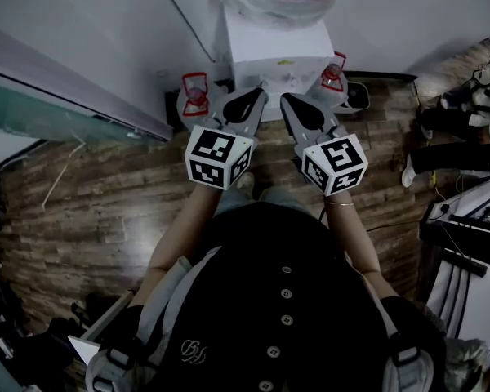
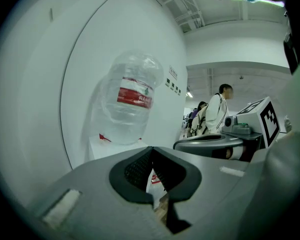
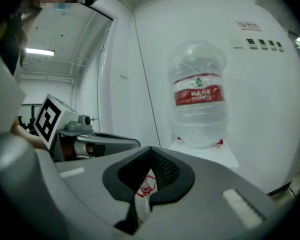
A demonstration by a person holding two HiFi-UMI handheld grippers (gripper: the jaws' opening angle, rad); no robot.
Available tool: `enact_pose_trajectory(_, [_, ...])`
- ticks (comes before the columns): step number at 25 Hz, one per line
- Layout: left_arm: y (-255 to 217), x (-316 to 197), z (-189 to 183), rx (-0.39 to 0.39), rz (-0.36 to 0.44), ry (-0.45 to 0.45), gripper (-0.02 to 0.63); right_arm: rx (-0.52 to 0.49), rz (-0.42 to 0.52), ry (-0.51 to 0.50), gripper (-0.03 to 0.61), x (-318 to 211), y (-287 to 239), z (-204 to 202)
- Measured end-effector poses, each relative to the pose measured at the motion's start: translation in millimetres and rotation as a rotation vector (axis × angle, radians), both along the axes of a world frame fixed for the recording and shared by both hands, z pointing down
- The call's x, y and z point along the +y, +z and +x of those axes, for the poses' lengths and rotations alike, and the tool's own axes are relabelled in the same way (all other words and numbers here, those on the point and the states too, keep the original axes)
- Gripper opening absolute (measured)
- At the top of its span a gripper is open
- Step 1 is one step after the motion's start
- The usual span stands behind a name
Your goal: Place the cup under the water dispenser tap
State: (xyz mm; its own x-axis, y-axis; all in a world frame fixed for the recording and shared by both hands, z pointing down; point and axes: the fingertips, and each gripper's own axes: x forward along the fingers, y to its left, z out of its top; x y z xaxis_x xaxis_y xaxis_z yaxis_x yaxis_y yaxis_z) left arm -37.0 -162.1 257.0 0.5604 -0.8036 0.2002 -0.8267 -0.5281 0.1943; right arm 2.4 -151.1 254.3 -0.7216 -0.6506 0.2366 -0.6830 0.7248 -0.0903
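Jaws of left gripper (image 2: 151,151) and right gripper (image 3: 151,150), grey with meshed black lining, are closed, empty.

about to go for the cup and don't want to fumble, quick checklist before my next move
1. left gripper free: ok, jaws together, empty.
2. right gripper free: ok, jaws together, empty.
3. water dispenser ahead: ok, water bottle seated on top.
4. cup spotted: cannot tell; clear red-trimmed items flank the dispenser.
5. tap area free: cannot tell, grippers hide it.
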Motion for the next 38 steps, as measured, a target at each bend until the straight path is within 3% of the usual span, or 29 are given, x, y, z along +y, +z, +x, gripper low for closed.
enact_pose_trajectory(18, [9, 18, 15, 0.011, -0.029, 0.015, 0.000, 0.068, -0.083, -0.101, -0.005, 20, 13, 11])
enact_pose_trajectory(29, [19, 35, 12, 0.045, -0.066, -0.006, 0.000, 0.162, -0.083, -0.233, -0.005, 35, 12, -1])
enact_pose_trajectory(38, [30, 43, 9, 0.049, -0.095, 0.000, 0.000, 0.198, -0.081, -0.245, -0.005, 37, 15, -4])
